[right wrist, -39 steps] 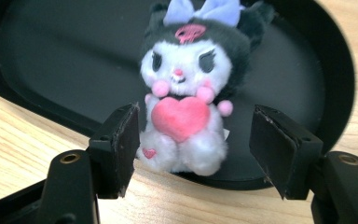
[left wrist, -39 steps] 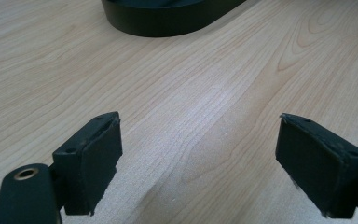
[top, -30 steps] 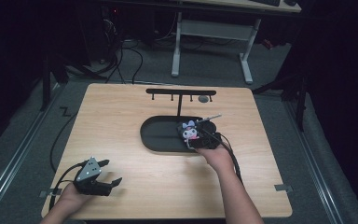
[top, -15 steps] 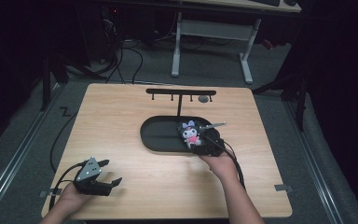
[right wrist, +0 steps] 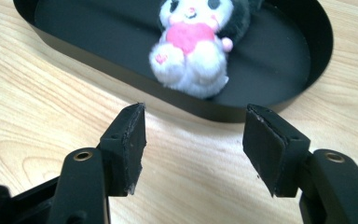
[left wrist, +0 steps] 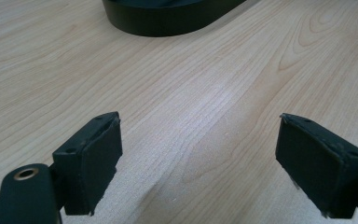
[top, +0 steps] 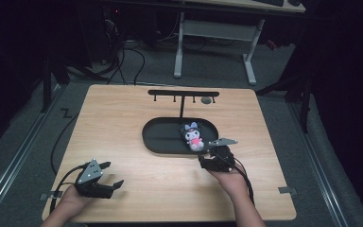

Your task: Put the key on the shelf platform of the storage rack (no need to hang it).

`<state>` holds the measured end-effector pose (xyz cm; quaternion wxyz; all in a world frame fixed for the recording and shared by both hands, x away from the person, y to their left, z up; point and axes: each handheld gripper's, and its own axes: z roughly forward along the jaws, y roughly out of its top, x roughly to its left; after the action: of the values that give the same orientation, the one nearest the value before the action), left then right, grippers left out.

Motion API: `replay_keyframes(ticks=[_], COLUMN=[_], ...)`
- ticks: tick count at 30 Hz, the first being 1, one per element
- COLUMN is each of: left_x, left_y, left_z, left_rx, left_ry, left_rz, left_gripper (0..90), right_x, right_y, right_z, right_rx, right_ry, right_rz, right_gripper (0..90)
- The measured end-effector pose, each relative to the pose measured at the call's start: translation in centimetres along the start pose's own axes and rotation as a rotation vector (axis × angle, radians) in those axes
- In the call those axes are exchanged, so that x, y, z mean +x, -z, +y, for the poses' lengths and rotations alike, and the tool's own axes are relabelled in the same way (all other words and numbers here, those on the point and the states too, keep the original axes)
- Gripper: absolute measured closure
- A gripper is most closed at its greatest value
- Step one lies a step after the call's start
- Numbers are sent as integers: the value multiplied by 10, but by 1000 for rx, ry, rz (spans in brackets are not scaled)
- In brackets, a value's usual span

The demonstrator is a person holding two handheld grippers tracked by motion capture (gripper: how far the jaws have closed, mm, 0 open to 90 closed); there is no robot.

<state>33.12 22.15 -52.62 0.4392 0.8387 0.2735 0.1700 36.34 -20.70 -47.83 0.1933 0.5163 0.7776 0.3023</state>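
A small plush toy point(top: 193, 136), white and black with a pink front, lies in the right end of a black oval tray point(top: 160, 142). My right gripper point(top: 212, 156) sits just outside the tray's near rim and points at the toy. In the right gripper view the toy point(right wrist: 193, 44) rests on the tray floor point(right wrist: 98, 28) beyond my right gripper point(right wrist: 193, 140). Its jaws have just been closing a little and stand open with only bare wood between them. My left gripper point(top: 113, 174) rests open at the front left, with the tray wall point(left wrist: 168, 21) far ahead of it point(left wrist: 198, 154).
A black rack with hooks point(top: 183, 93) stands behind the tray, a small grey object point(top: 206, 100) at its right end. Cables trail from both grippers toward the table's front edge. Bare wood lies between the two hands. Desk legs and cables stand on the floor beyond the table.
My right gripper has drawn back from over the toy, out of the tray and toward the person. The toy stays in the tray. The left gripper has not moved.
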Motion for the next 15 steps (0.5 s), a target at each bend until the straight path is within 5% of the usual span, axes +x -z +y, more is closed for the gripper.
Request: replay_keyframes(ticks=[15], left_x=[-1], left_y=[1], left_z=[0], left_rx=[-3], left_ry=[-7], left_rz=[8], left_gripper=[155], right_x=[-6], right_y=[20], right_z=[-69], right_rx=[-147], right_ry=[-32], right_rz=[23], right_gripper=[343])
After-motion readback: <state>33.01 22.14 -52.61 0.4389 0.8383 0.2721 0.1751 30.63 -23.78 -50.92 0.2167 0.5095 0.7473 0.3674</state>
